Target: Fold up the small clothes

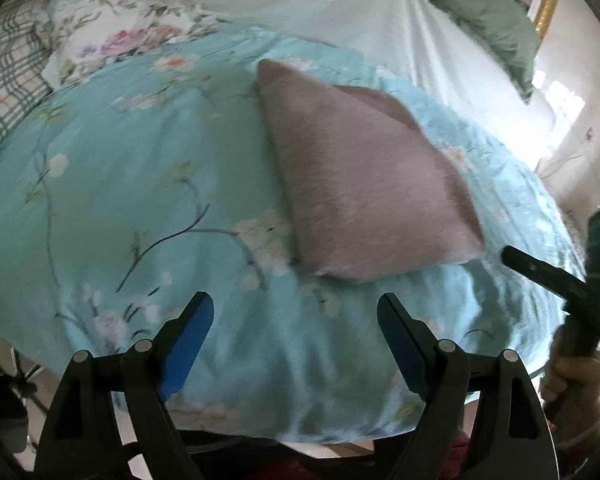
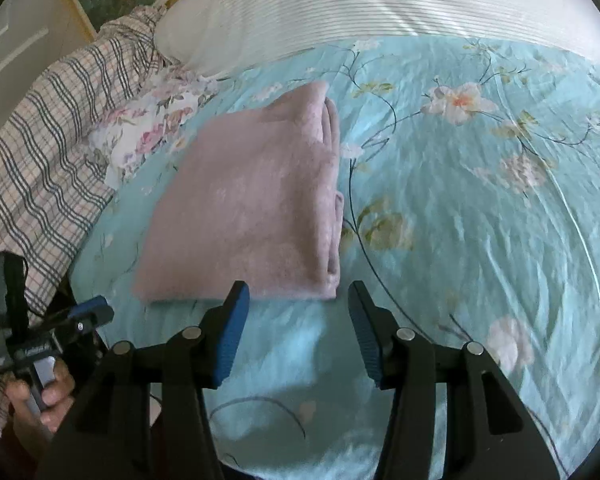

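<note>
Two claws hang above the bed, and neither holds anything. The left claw (image 1: pixel 294 312) has its blue pads spread wide over bare sheet (image 1: pixel 140 168), with the pink garment (image 1: pixel 364 184) lying ahead of it and a little to its right. The right claw (image 2: pixel 298 300) stands about half open, its tips just short of the garment's near edge (image 2: pixel 252 200); no cloth sits between the pads.

The garment rests on the blue flowered sheet as a compact, several-layer rectangle. In the right wrist view its stacked edges show along the right side, fairly even, with one small lip of cloth poking out near the middle. A floral cloth (image 2: pixel 152 132) and a checked blanket (image 2: pixel 40 120) lie just beyond it, to the left in that view.

By the look of it, this piece is folded and let go. What remains is likely a tidy-up or setting the bundle aside: that would call for a low approach at the near edge, pinching all the layers together so the stack does not slide apart on the soft bedding.
</note>
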The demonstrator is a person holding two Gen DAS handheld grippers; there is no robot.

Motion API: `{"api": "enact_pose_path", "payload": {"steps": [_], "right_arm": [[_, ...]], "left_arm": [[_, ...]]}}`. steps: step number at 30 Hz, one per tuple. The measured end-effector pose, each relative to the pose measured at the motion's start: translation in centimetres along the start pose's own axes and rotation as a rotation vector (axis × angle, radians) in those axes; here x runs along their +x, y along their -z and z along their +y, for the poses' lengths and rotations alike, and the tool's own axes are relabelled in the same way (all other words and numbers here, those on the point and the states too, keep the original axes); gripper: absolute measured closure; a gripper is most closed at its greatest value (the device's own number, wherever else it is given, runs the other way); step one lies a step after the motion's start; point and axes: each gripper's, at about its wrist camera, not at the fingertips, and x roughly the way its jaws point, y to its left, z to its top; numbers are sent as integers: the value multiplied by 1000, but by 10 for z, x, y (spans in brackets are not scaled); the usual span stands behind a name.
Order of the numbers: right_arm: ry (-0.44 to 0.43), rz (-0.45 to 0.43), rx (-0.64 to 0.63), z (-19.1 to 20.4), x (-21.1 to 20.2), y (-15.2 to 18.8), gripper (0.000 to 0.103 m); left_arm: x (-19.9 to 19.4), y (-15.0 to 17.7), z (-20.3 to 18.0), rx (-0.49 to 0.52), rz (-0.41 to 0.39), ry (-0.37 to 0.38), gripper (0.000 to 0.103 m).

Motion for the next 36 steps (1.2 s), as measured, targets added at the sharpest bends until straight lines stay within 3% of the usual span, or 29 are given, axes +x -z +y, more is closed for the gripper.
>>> {"api": "enact_pose_path", "payload": {"steps": [3,8,18,22,27,36], "right_arm": [[14,13,-16,2,-6,9,46],[38,44,-61,8,-11,26,31],[1,57,-74,18,-7,11,30],[-14,66,-134,31,-10,3,15],[-44,77,-158,38,-12,0,12],[-38,97,-190,40,-8,2,6]], "left_arm": [[-2,10,1,20,11,-73,19],[-4,27,0,99,15,-227,19],[-14,3,-15,173,-8,-238,18],[-28,-11,-31,242,-33,-287,18],[-34,-21,-46,289,-29,-345,17],[-20,-28,-45,294,-14,-383,16]]}}
